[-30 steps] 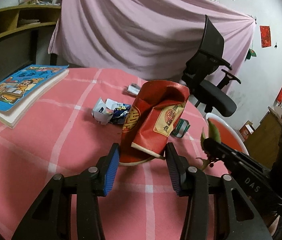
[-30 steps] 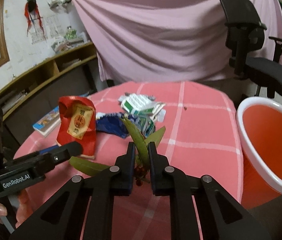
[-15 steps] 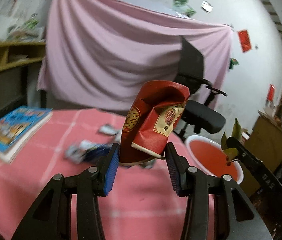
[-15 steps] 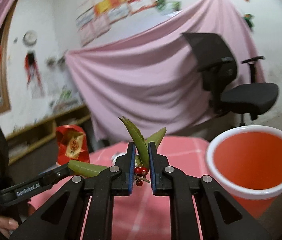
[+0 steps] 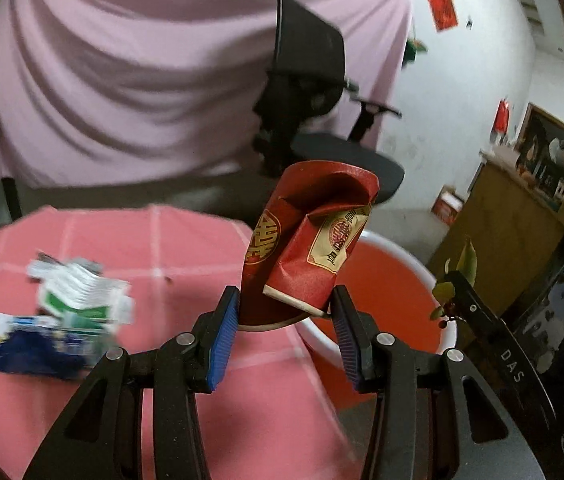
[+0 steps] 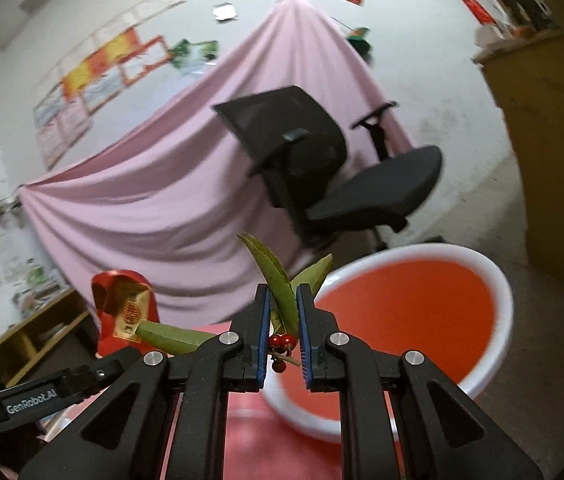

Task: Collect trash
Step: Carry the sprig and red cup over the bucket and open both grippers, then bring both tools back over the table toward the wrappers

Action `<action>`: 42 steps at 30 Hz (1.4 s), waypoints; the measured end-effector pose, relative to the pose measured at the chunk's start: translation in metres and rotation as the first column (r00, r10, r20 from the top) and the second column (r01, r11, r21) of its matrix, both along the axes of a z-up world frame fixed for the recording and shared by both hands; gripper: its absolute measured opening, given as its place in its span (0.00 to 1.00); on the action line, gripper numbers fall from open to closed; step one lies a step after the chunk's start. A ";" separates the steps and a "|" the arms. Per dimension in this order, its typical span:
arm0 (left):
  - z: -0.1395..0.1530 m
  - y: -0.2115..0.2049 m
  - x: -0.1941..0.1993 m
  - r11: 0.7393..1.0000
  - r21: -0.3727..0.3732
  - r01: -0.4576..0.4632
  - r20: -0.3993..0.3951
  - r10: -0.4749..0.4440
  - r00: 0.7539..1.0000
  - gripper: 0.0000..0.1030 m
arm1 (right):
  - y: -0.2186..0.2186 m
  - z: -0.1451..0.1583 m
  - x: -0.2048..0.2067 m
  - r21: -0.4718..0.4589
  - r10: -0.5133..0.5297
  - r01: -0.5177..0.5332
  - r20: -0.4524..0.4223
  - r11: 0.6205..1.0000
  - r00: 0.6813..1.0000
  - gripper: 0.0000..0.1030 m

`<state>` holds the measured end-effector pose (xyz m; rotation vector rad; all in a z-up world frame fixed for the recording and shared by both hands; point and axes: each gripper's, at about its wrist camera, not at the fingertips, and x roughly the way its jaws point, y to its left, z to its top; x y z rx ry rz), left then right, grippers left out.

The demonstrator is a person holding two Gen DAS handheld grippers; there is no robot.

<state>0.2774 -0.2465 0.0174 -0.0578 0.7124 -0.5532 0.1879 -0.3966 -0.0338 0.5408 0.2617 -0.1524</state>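
Left claw (image 5: 285, 330) is clamped on a crumpled red paper packet (image 5: 309, 240), blue pads (image 5: 223, 334) pressing its lower end, packet sticking up and tilted right. Right claw (image 6: 283, 334) is nearly together, pinching a leafy sprig (image 6: 282, 284) with red berries (image 6: 281, 341) between its pads; leaves poke up and one hangs out to the left. Both grips look unchanged from a second ago, same hold, same items. What changed: both claws have swung off the pink checked tabletop (image 5: 185, 248) toward the red bucket with white rim (image 5: 410, 264). A second ago the packet sat low over the cloth with the book in view; now the packet hangs at the tabletop edge with the bucket mouth right behind and below it. In the right wrist view the bucket (image 6: 500, 280) has gone from the far right edge to just ahead of the sprig, opening facing the claw. Still on the tabletop: green-white carton scraps (image 5: 81, 296) and a blue wrapper (image 5: 45, 354), blurred. Office chair (image 6: 322, 176) and pink drape (image 5: 121, 72) behind. Judgement: carry phase is almost done, drop comes next; both items need to be fully over the mouth before release, the sprig looks light and could snag on the pads. More scraps remain, so the task isn't near finished.
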 end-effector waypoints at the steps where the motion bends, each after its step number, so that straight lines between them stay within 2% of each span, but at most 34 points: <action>1: -0.003 -0.006 0.005 1.000 0.010 -0.001 -0.014 0.001 1.000 0.39 | -0.004 -0.004 0.001 0.007 -0.010 0.010 -0.025 1.000 1.000 0.12; 4: -0.020 -0.028 0.019 0.999 0.053 0.010 -0.054 -0.007 0.999 0.39 | -0.013 -0.020 0.009 0.030 -0.023 0.027 -0.120 0.999 0.993 0.12; 8: -0.027 -0.050 0.028 0.996 0.078 0.035 -0.077 -0.029 0.997 0.39 | -0.021 -0.031 0.008 0.080 -0.021 0.033 -0.156 0.996 0.988 0.12; 13: -0.034 -0.059 0.033 0.996 0.071 0.055 -0.103 -0.047 0.994 0.42 | -0.026 -0.041 0.005 0.111 -0.028 0.051 -0.197 0.993 0.980 0.13; 17: -0.032 -0.051 0.035 0.999 0.035 0.041 -0.131 -0.036 0.991 0.45 | -0.032 -0.045 0.008 0.118 -0.044 0.075 -0.245 0.990 0.968 0.14; 19: -0.030 -0.046 0.037 0.999 0.033 0.033 -0.140 -0.028 0.990 0.45 | -0.031 -0.046 0.006 0.109 -0.053 0.085 -0.262 0.990 0.964 0.19; 20: -0.029 -0.042 0.035 0.999 0.034 0.029 -0.140 -0.024 0.990 0.45 | -0.030 -0.045 0.005 0.105 -0.057 0.087 -0.262 0.991 0.963 0.26; 21: -0.027 -0.037 0.032 0.999 0.034 0.024 -0.135 -0.019 0.991 0.45 | -0.030 -0.043 0.006 0.101 -0.057 0.086 -0.258 0.991 0.964 0.31; 25: -0.016 -0.012 0.021 1.000 0.022 -0.010 -0.101 0.012 0.995 0.46 | -0.021 -0.035 0.004 0.065 -0.053 0.070 -0.235 0.995 0.971 0.32; 27: -0.008 0.001 0.013 0.999 0.020 -0.035 -0.072 0.036 0.997 0.48 | -0.016 -0.030 0.005 0.043 -0.045 0.055 -0.214 0.998 0.976 0.38; 32: 0.016 0.038 -0.017 0.997 0.014 -0.077 0.062 0.076 0.995 0.52 | 0.006 -0.007 -0.006 0.004 0.011 -0.011 -0.116 1.000 0.993 0.50; 34: 0.023 0.053 -0.033 0.995 0.005 -0.095 0.116 0.094 0.989 0.60 | 0.016 0.005 -0.014 -0.031 0.029 -0.031 -0.069 0.999 0.997 0.52; 35: 0.027 0.062 -0.042 0.994 -0.003 -0.112 0.147 0.111 0.983 0.64 | 0.021 0.010 -0.018 -0.048 0.036 -0.039 -0.047 0.998 0.998 0.56; 36: 0.029 0.070 -0.049 0.992 -0.008 -0.125 0.169 0.124 0.978 0.66 | 0.026 0.015 -0.024 -0.059 0.044 -0.046 -0.022 0.997 0.999 0.64; 38: 0.032 0.086 -0.061 0.988 -0.020 -0.153 0.202 0.154 0.967 0.67 | 0.035 0.025 -0.032 -0.079 0.064 -0.061 0.037 0.995 0.997 0.72; 40: 0.034 0.103 -0.070 0.982 -0.039 -0.185 0.213 0.189 0.959 0.71 | 0.046 0.034 -0.038 -0.121 0.087 -0.077 0.082 0.990 0.993 0.75; 42: 0.035 0.122 -0.077 0.973 -0.060 -0.221 0.227 0.229 0.947 0.87 | 0.060 0.042 -0.041 -0.181 0.113 -0.092 0.111 0.979 0.987 0.81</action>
